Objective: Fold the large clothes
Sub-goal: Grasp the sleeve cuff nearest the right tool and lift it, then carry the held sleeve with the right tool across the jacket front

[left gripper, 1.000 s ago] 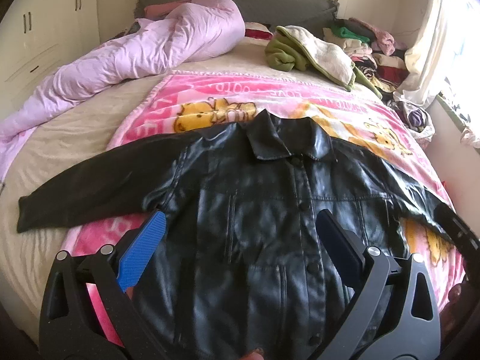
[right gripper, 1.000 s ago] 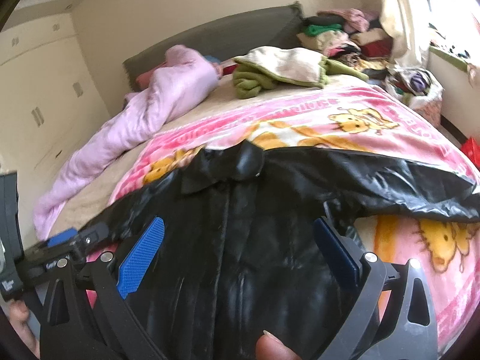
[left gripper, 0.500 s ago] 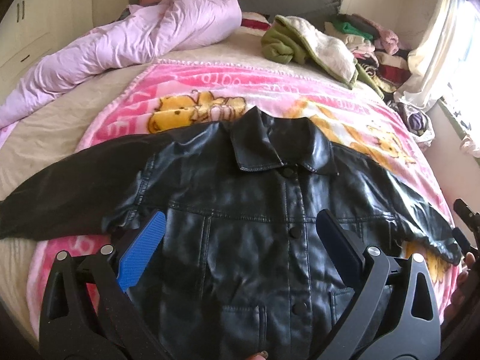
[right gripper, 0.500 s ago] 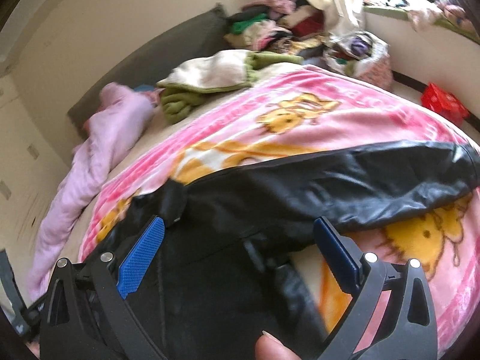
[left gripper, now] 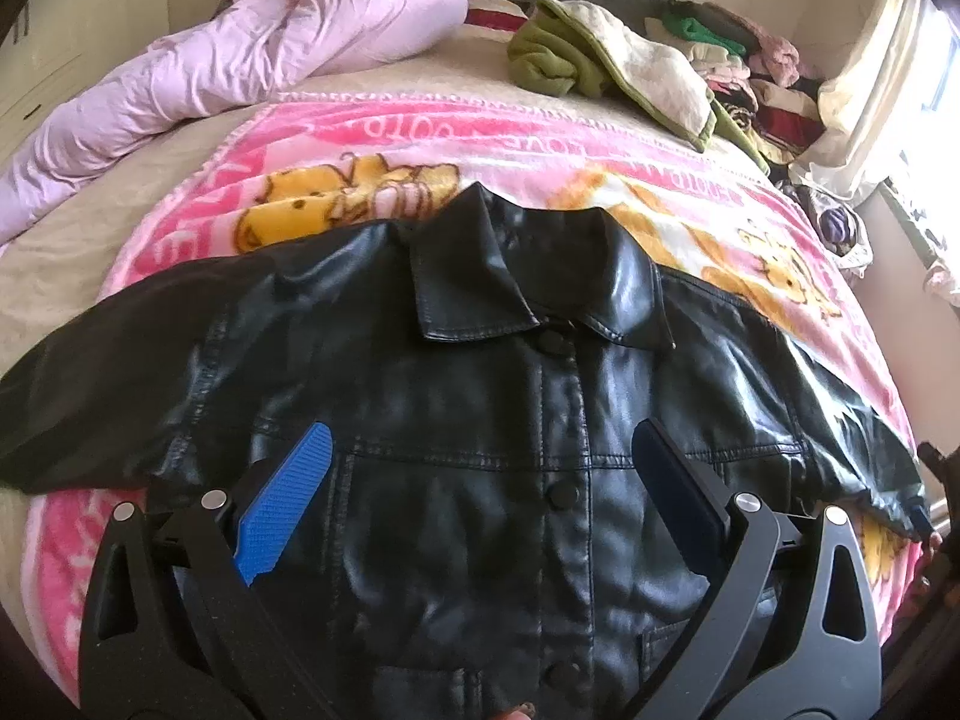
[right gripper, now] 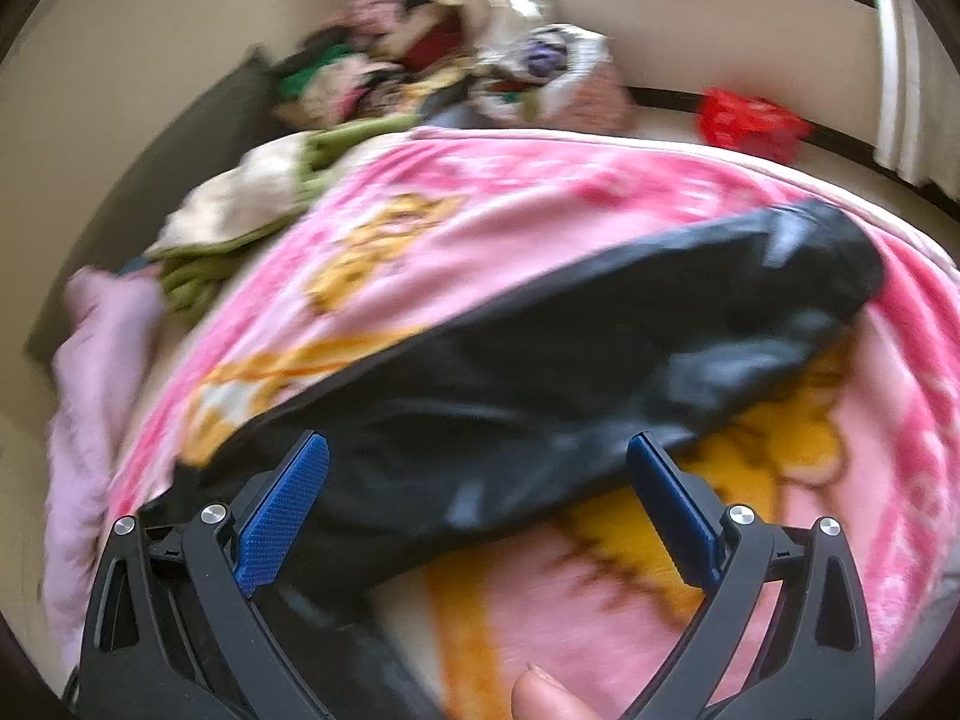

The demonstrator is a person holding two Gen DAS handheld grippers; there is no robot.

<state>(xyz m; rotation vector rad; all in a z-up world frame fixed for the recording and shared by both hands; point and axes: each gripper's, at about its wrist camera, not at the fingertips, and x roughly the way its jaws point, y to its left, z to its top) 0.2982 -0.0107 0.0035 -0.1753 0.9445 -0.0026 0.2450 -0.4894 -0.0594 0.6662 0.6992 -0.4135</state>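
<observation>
A black leather jacket (left gripper: 480, 420) lies flat, front up and buttoned, on a pink cartoon blanket (left gripper: 360, 144), with both sleeves spread out. My left gripper (left gripper: 480, 480) is open and empty, hovering above the jacket's chest. In the right wrist view, which is blurred, my right gripper (right gripper: 480, 480) is open and empty above the jacket's right sleeve (right gripper: 600, 360); the sleeve's cuff (right gripper: 840, 264) points toward the bed's right edge. The right gripper also shows at the right edge of the left wrist view (left gripper: 936, 510), by the cuff.
A lilac duvet (left gripper: 240, 60) lies along the bed's far left. A green and cream garment (left gripper: 612, 60) sits at the far side. A pile of clothes (left gripper: 750, 78) is at the far right by the curtain. A red bag (right gripper: 750, 120) lies on the floor.
My left gripper has moved forward over the jacket toward the collar. My right gripper has swung right along the sleeve toward the cuff. Both stay open.
</observation>
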